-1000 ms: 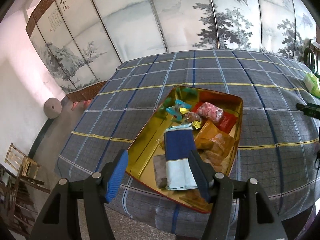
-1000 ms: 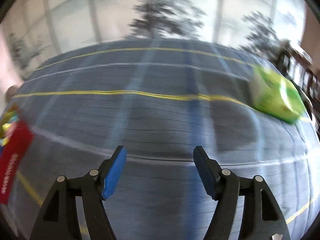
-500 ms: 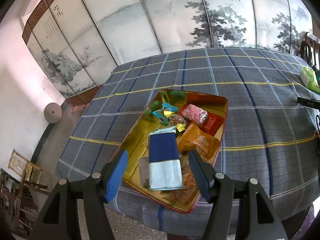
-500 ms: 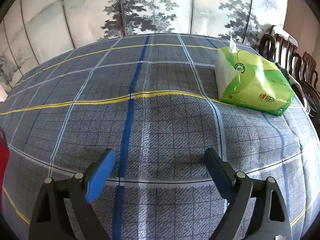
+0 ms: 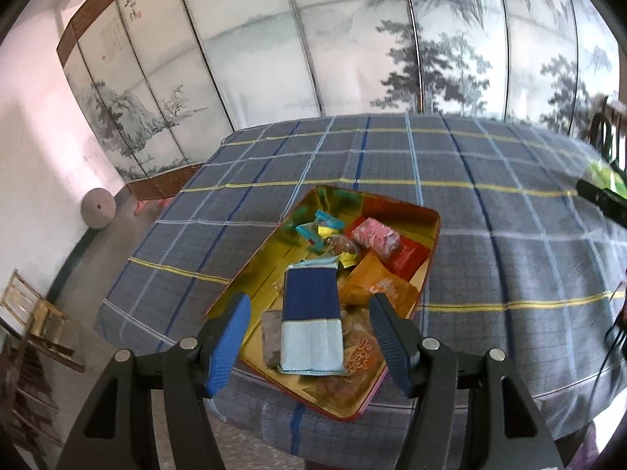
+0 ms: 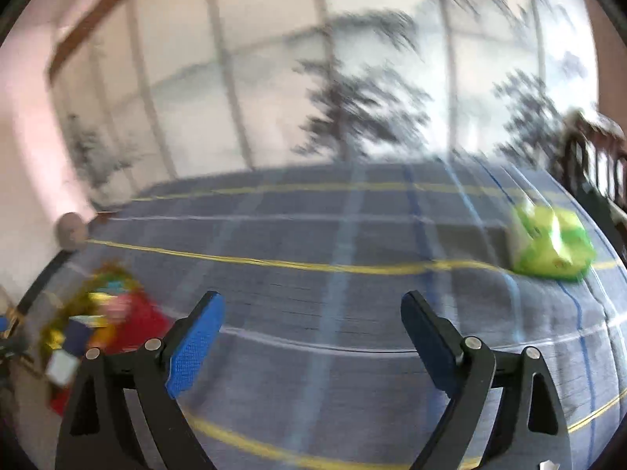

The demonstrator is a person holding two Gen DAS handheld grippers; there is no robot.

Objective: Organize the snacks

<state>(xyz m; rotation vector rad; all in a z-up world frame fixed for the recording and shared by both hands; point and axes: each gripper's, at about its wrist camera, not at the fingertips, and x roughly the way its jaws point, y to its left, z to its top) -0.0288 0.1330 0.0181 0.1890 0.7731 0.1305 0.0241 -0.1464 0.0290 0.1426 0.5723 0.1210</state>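
A painted folding screen (image 5: 352, 58) backs a bench under a blue plaid cloth (image 5: 490, 258). The left gripper (image 5: 309, 337) hangs part-open and empty over the gold tin (image 5: 429, 243) of snacks, above a blue-and-white packet (image 5: 311, 313). The right gripper (image 6: 313, 337), fingers spread wide and empty, is over bare cloth, between the blurred tin and a green tissue pack (image 6: 548, 246).

A grey-blue plaid tablecloth with yellow and blue stripes (image 5: 490, 258) covers the table. Behind it stands a folding screen painted with ink trees and mountains (image 5: 352, 51). A green plastic tissue pack (image 6: 548, 244) lies on the cloth's far right part. Left of the cloth, a round stone disc (image 5: 98, 208) leans against the pale wall, and a wooden chair (image 5: 37, 321) stands nearer.
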